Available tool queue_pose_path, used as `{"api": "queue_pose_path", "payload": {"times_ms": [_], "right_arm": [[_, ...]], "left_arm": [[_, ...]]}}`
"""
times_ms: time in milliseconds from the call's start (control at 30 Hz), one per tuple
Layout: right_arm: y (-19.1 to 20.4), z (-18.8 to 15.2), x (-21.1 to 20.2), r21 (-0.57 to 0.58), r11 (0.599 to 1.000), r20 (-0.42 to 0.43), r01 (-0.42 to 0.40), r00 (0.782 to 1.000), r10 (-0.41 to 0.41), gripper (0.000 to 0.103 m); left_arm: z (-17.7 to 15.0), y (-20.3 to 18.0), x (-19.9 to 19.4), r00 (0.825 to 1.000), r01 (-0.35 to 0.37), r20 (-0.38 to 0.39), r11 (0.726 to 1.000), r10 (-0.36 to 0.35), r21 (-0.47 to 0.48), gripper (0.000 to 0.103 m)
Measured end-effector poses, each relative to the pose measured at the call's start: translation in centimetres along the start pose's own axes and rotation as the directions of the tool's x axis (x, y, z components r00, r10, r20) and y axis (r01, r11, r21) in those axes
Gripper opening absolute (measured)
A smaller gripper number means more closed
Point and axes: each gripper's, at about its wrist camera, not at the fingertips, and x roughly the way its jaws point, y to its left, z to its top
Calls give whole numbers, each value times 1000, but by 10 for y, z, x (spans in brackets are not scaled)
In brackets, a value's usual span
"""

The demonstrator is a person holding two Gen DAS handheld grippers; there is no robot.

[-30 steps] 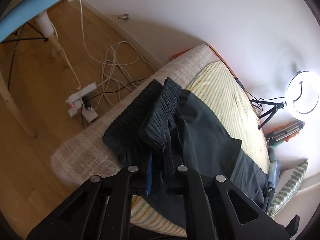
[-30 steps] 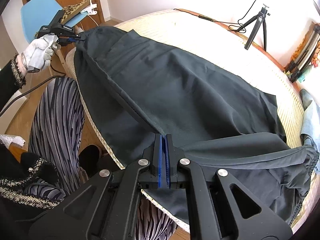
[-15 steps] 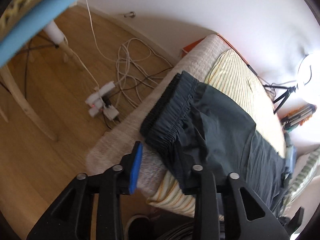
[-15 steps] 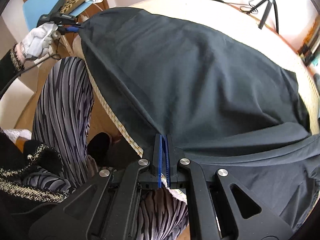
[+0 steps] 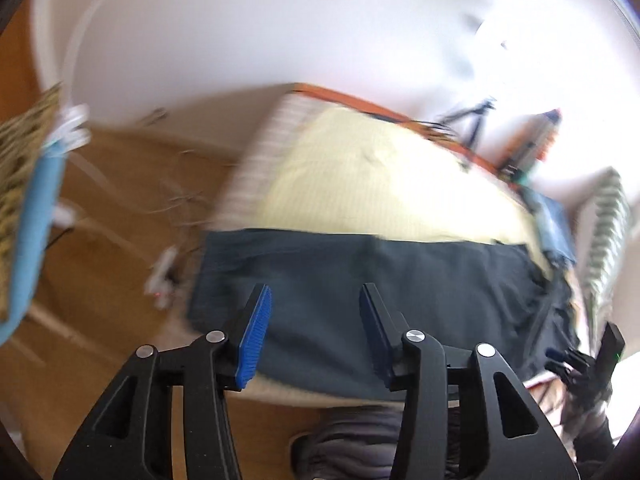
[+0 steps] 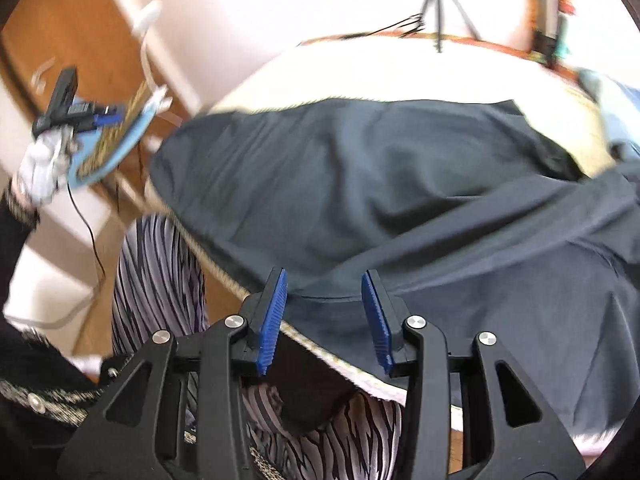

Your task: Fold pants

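Observation:
The dark pants (image 5: pixel 360 288) lie spread along the near edge of the bed with the pale yellow striped cover (image 5: pixel 360 176). In the right wrist view the pants (image 6: pixel 400 200) cover most of the bed. My left gripper (image 5: pixel 314 320) is open and empty, held above the pants' near edge. It also shows far left in the right wrist view (image 6: pixel 76 114). My right gripper (image 6: pixel 324 304) is open and empty, just above the pants' near hem. It also shows at the far right in the left wrist view (image 5: pixel 580 360).
A blue chair (image 5: pixel 32 216) stands on the wooden floor at the left, with cables and a power strip (image 5: pixel 164 272) beside the bed. A tripod (image 6: pixel 440 8) stands behind the bed. A striped pillow (image 5: pixel 608 232) lies at the bed's right end. My striped-trousered legs (image 6: pixel 160 264) stand against the bed.
Both grippers have opened and let go of the pants. The pants have dropped flat on the bed. Both grippers have pulled back; the views are motion-blurred.

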Motion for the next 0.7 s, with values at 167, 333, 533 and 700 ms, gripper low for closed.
{"api": "queue_pose_path", "payload": {"times_ms": [167, 333, 533, 700], "right_arm": [[-46, -2, -30, 159, 984, 61, 82, 994, -92, 44], [-104, 0, -58, 356, 920, 111, 162, 971, -214, 59], [-171, 17, -81, 513, 835, 107, 202, 949, -295, 61], [-212, 47, -94, 578, 785, 96, 225, 936, -339, 62]], "left_arm": [[0, -80, 41, 985, 168, -63, 982, -164, 80, 45], [-8, -165, 73, 946, 316, -135, 929, -294, 191, 45], [-33, -257, 107, 868, 488, -237, 834, -435, 258, 45], [-61, -318, 132, 818, 561, -359, 763, -450, 322, 45]]}}
